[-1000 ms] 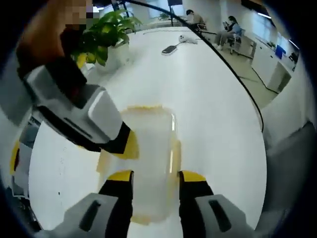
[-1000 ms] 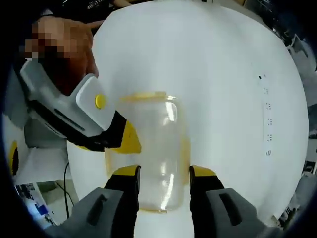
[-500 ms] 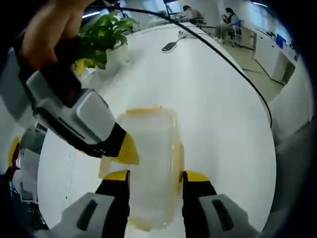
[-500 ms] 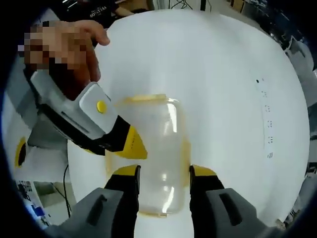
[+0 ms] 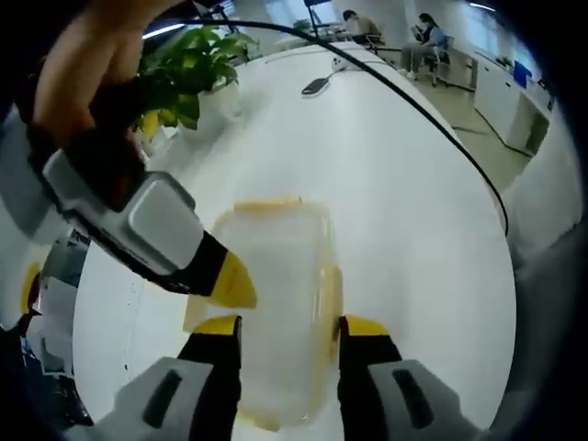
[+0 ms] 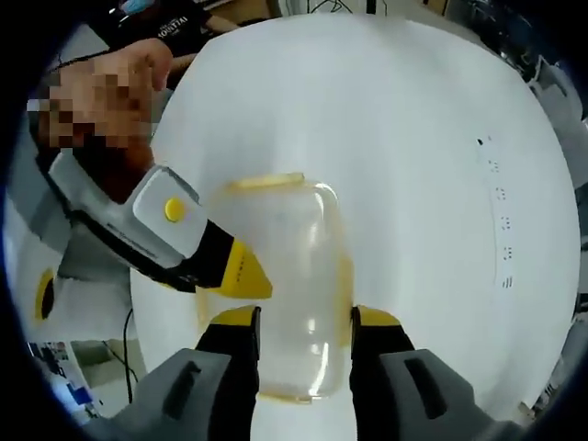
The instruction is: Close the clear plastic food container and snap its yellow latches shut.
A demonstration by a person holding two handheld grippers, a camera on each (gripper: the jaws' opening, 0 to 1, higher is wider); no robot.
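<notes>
Since half a second ago little has changed: the clear container (image 5: 274, 308) (image 6: 280, 294) still sits on the white worktop (image 5: 404, 211) (image 6: 413, 156), well in from its edges, with both claws over it. The left claw (image 5: 285, 329) and the right claw (image 6: 305, 320) are each open, jaws straddling the container, each slanting into the other's view beside a yellow latch (image 5: 335, 299). Toward the far edge stand a plant (image 5: 188, 64) and a cable (image 5: 432, 115).
</notes>
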